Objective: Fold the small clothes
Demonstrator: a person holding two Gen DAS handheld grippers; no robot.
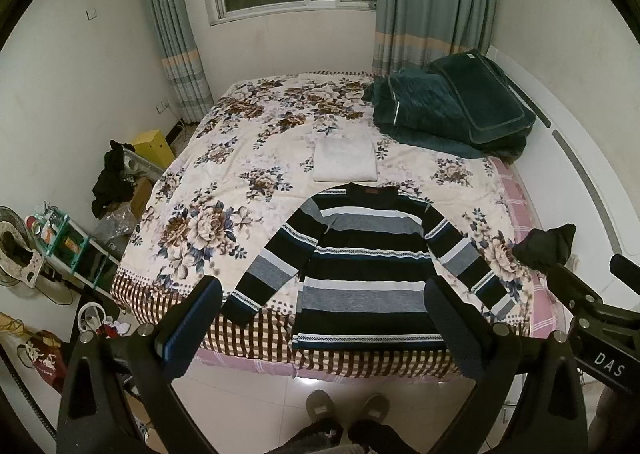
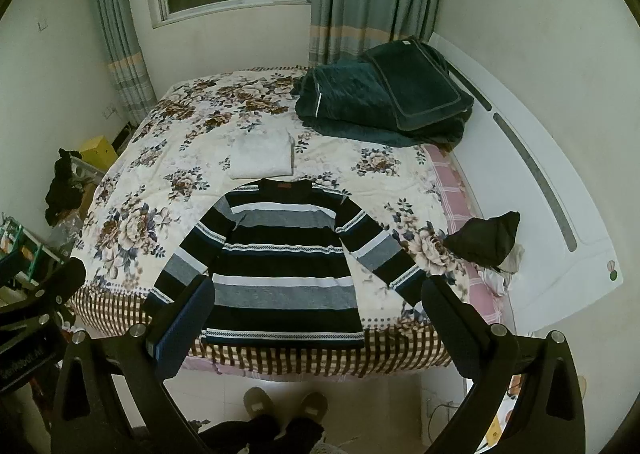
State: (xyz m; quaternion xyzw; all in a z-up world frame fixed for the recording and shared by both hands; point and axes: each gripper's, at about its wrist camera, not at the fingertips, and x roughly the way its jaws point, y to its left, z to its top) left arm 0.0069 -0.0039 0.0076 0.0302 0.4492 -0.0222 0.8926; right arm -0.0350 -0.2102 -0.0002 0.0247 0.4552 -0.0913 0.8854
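Currently both grippers hover above the near edge of the bed, tilted down toward it. Left gripper (image 1: 324,314): jaws spread wide, nothing between the pads. Right gripper (image 2: 318,312): likewise wide apart and empty.

Striped sweater (image 1: 356,266) lies flat at lower centre of both wrist views, on the floral bedspread (image 1: 240,158). Neckline points toward the window, hem at the bed's near edge. Both sleeves splay outward and downward; the left-of-frame cuff reaches the checkered border of the spread.

Folded white garment (image 1: 345,160) sits just above the sweater's collar, centre of frame, apart from it. Dark green quilt with pillow (image 1: 448,110) is piled at upper right, against the white headboard (image 2: 532,174). Black garment (image 2: 486,240) lies bunched at right of frame, near the right-of-frame sleeve, on the pink checked sheet.

Person's slippered feet (image 1: 346,408) show at bottom centre on the tiled floor. Cluttered shelf (image 1: 60,238) stands at left of the left wrist view.
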